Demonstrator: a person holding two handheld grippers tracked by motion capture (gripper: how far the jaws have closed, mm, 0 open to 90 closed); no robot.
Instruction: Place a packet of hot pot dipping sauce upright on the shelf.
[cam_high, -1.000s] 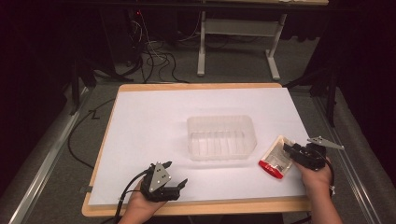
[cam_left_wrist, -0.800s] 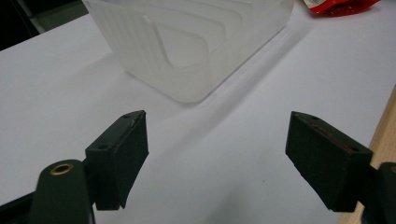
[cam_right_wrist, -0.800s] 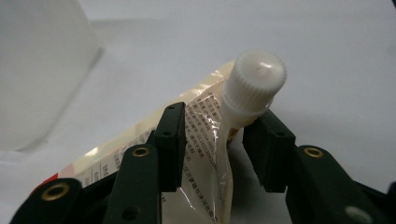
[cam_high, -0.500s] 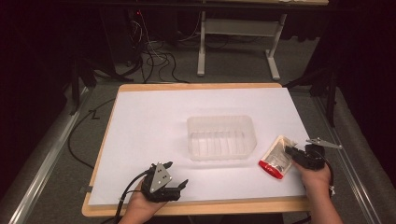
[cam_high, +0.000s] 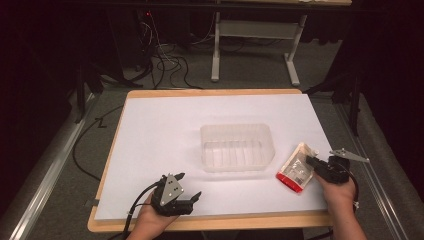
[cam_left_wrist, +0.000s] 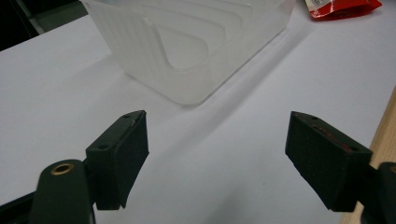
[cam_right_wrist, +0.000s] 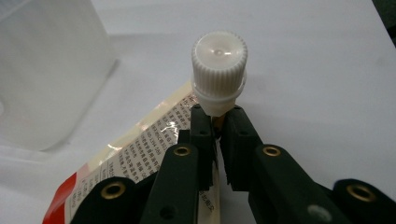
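While the right gripper (cam_right_wrist: 215, 116) sits at the right side of the table (cam_high: 150, 130), its jaws have just been closing and now stand clamped on the pouch (cam_high: 296, 169), at the neck just below the white ribbed cap (cam_right_wrist: 219, 56). In the right gripper view the two black jaws meet almost face to face, with the thin edge of the pouch pinched between them; the cap stands just beyond the fingertips, its top facing the camera. The pouch body runs back and to the left under the jaws: cream panel with small print, then a red band at the bottom end. In the high view the pouch lies on the white table top, just right of the clear plastic tub (cam_high: 237, 147), near it but not touching, red end toward the person, spout end at the right gripper (cam_high: 311, 161).

The tub stands upright near the middle of the table, ribbed floor visible through its walls.

The left gripper (cam_high: 189, 186) is held low at the near left edge of the table, well apart from the pouch. In the left gripper view its jaws stand wide apart with nothing but bare table top between them; the tub's corner lies ahead of them, and the red end of the pouch (cam_left_wrist: 343, 6) shows at the top right, far beyond.
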